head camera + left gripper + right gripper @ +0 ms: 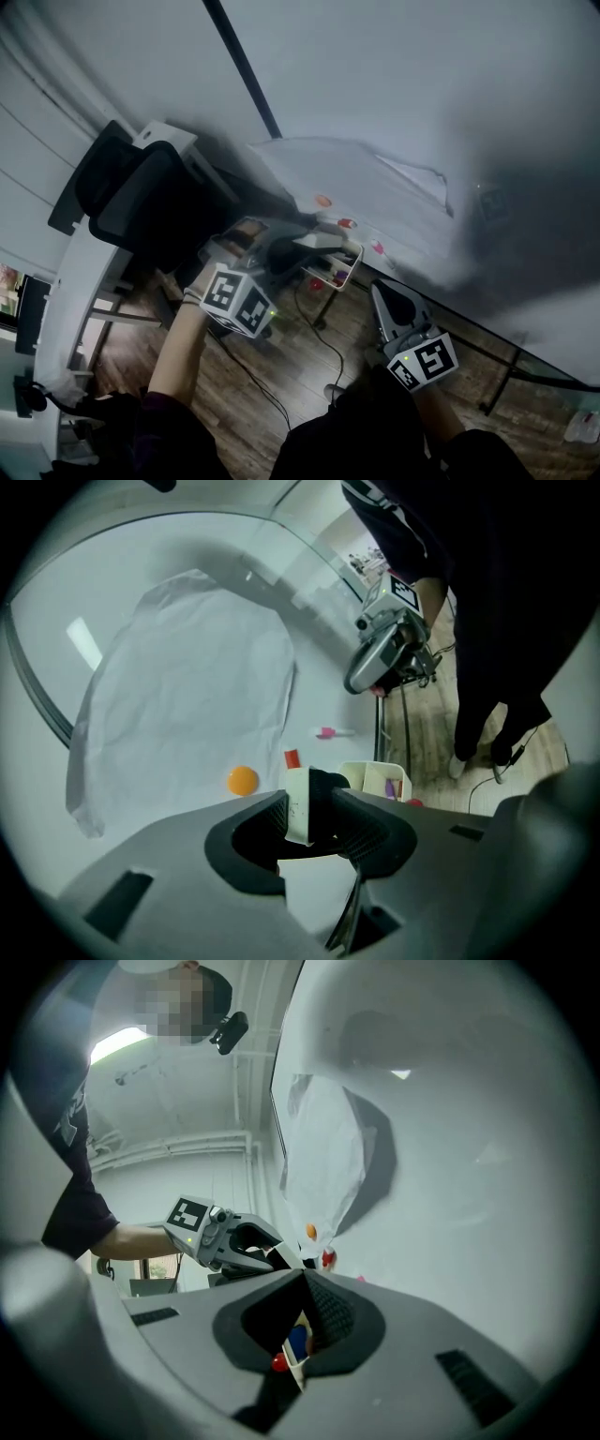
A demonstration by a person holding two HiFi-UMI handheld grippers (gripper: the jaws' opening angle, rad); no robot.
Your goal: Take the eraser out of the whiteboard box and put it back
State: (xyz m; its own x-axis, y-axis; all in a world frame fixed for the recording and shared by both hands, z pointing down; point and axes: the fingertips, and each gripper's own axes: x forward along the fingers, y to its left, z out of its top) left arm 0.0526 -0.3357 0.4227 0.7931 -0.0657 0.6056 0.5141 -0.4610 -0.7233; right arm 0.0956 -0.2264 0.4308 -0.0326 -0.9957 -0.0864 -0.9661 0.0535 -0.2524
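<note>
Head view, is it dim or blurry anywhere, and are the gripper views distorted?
Head view: dim and soft, a dark shadow across the whiteboard at right. Left gripper view: fisheye-bent, brightly lit, the eraser sharp between the jaws. Right gripper view: fisheye too, ceiling light glaring at upper left.

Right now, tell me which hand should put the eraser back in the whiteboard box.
Left. The left gripper is clamped on the eraser, and the whiteboard box shows just beyond its jaws. The right gripper has its jaws together and holds no eraser.
</note>
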